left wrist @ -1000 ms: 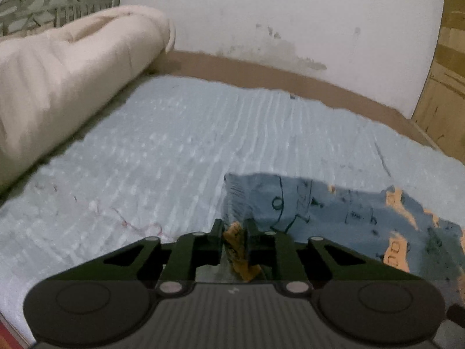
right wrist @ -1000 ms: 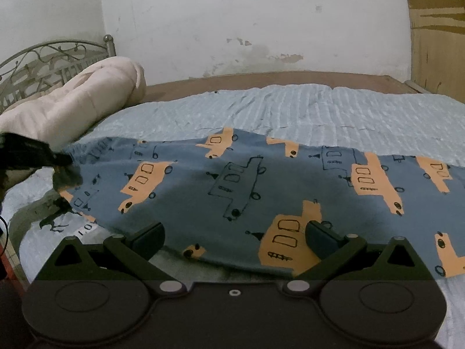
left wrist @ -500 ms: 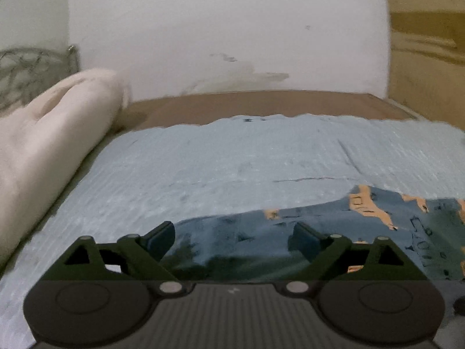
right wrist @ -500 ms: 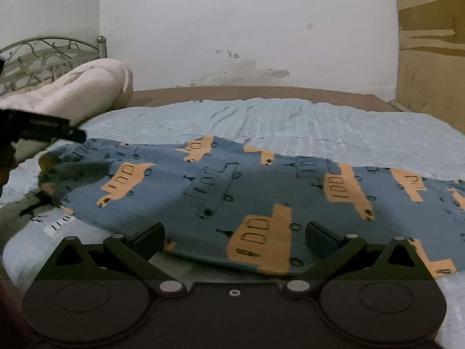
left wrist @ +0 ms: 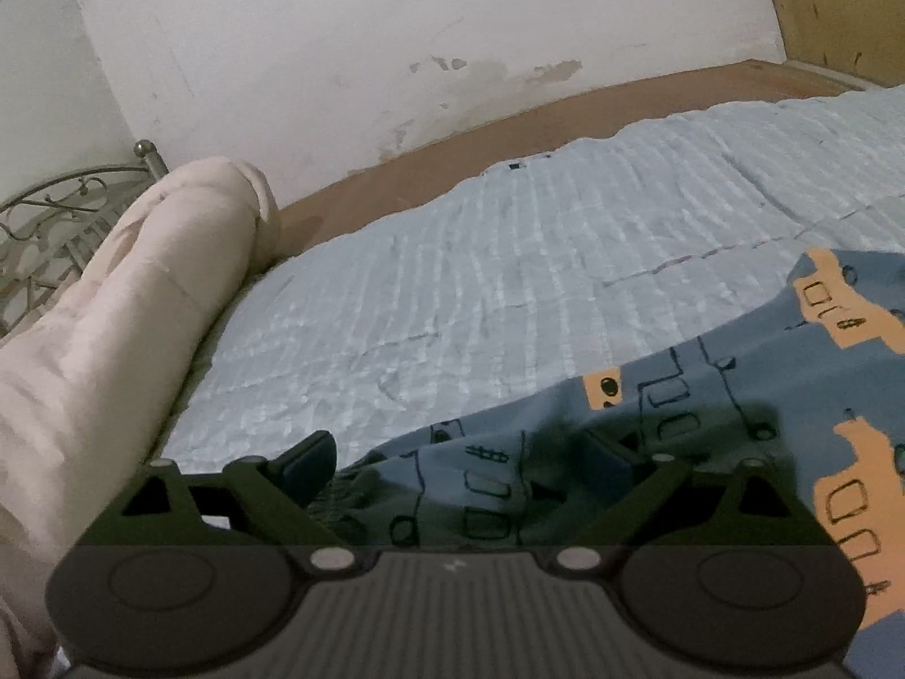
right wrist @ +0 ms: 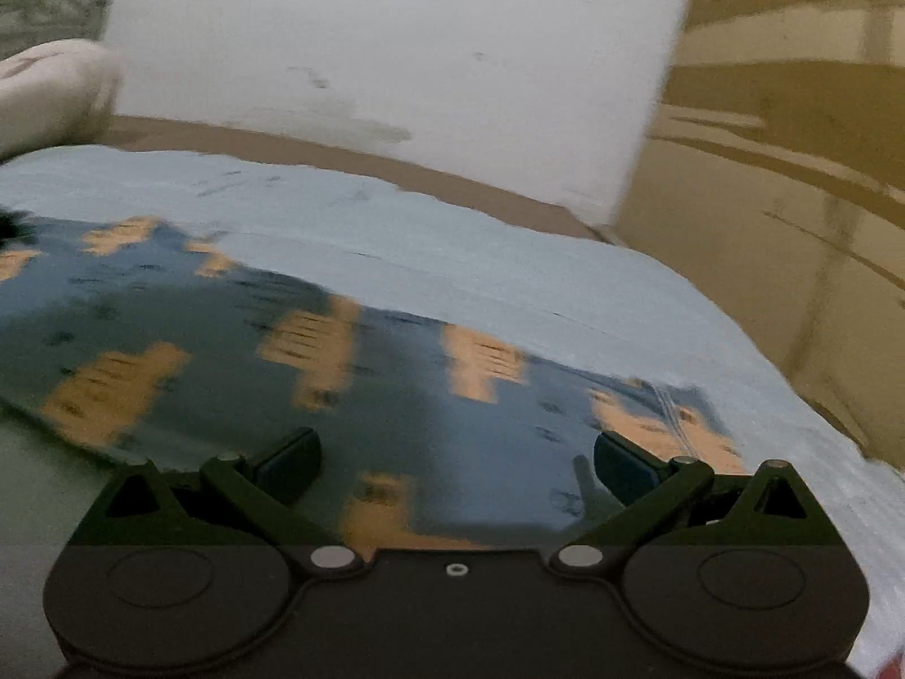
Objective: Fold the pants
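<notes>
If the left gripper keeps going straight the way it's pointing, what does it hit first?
Most likely the pants, which lie right under and ahead of the left gripper, whose jaws are opening with nothing held. Depth is hard to judge.

It was a home bedroom: a bed stood against a stained wall, a rolled quilt beside its metal headboard.

No readable text, labels, brands or nos. showed in either view. The blue cotton pants w/ orange & outlined vehicle prints carried pics only, no lettering that could be made out. Right wrist view was motion-blurred, so any small print on the pants there couldn't be told.
</notes>
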Demonstrator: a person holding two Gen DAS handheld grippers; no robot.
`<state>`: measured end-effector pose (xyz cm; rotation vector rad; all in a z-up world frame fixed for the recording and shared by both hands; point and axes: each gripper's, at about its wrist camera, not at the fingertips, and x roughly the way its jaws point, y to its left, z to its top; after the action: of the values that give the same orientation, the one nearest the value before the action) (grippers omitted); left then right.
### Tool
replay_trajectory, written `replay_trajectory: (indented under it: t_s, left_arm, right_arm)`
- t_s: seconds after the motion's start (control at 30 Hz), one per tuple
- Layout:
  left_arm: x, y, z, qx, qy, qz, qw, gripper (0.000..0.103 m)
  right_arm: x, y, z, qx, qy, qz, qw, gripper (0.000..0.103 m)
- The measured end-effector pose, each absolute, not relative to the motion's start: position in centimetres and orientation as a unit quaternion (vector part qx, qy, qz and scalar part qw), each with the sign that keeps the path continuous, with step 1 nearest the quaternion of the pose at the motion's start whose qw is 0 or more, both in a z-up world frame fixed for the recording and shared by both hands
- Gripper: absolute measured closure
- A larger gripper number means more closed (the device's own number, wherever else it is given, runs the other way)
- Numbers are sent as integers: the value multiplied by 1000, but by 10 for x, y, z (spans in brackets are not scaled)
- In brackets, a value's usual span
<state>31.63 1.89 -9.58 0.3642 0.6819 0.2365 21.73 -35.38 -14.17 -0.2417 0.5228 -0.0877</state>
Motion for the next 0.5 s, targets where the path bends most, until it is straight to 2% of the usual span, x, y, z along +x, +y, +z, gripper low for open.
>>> replay_trajectory:
  t_s: [0.2, 0.5]
  left_arm:
    - [297, -11, -80, 156, 329, 74, 928, 5]
    - [267, -102, -66, 110, 337, -59, 933, 1]
  right_arm:
    - [201, -399, -141, -100, 244, -87, 961, 1]
    - [172, -454, -141, -31, 241, -137, 960, 1]
